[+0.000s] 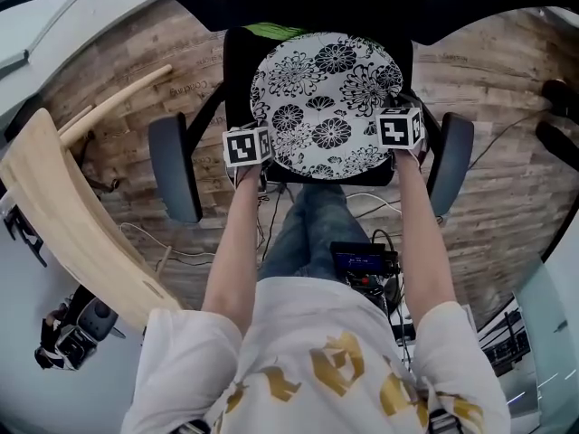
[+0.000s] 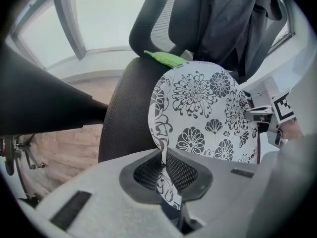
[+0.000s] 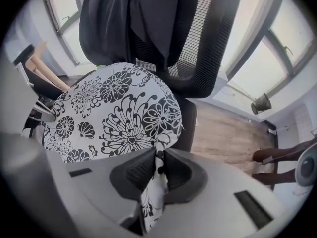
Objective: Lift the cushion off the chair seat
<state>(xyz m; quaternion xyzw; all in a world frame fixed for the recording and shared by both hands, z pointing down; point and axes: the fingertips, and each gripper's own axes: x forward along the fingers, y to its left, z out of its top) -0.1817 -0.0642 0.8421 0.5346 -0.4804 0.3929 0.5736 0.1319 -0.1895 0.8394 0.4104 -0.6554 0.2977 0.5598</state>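
Note:
A round white cushion with black flowers [image 1: 326, 98] lies on the black office chair seat [image 1: 237, 61]. My left gripper [image 1: 255, 172] is shut on the cushion's near left edge [image 2: 165, 148], fabric pinched between its black pads [image 2: 181, 172]. My right gripper [image 1: 403, 156] is shut on the near right edge [image 3: 161, 155], the fabric squeezed between its pads [image 3: 133, 171]. The left gripper view shows the right gripper's marker cube [image 2: 282, 108] across the cushion. The cushion [image 3: 119, 118] still rests on the seat in the right gripper view.
The chair has grey armrests at left [image 1: 176, 165] and right [image 1: 450, 161], and a dark garment [image 3: 148, 14] hangs over its mesh backrest. A green item [image 2: 166, 58] lies behind the cushion. A light wooden board [image 1: 72, 224] leans at left. Cables [image 1: 362, 202] trail on the wood floor.

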